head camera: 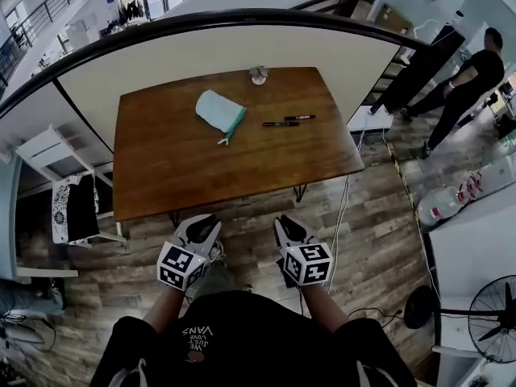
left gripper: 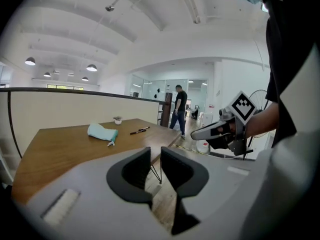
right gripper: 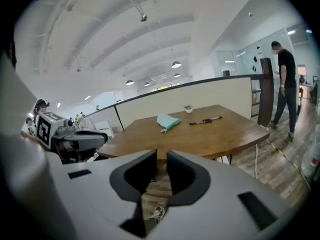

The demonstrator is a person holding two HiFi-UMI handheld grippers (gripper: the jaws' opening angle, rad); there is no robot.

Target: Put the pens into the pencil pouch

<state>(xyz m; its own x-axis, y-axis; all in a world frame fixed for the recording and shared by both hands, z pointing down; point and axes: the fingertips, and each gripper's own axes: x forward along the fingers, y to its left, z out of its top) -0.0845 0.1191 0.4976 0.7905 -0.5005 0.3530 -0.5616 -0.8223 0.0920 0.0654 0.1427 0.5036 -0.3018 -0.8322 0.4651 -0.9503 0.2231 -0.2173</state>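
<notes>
A light teal pencil pouch [head camera: 219,111] lies on the brown wooden table [head camera: 177,176], its drawstring end toward me. Two dark pens [head camera: 280,123] lie side by side to its right, one with a red tip [head camera: 299,118]. Both grippers hang in front of the table's near edge, well short of the pouch and pens. My left gripper [head camera: 200,230] and right gripper [head camera: 290,230] each have their jaws nearly together with nothing between them. The left gripper view shows the pouch [left gripper: 101,131] and pens [left gripper: 139,130] far off; the right gripper view shows the pouch [right gripper: 168,121] and pens [right gripper: 205,120] too.
A small potted ornament [head camera: 258,75] stands at the table's far edge against a curved partition [head camera: 242,39]. A person [head camera: 463,83] stands at the far right. A white chair [head camera: 48,147] sits left of the table, a fan [head camera: 496,309] at lower right, cables on the floor.
</notes>
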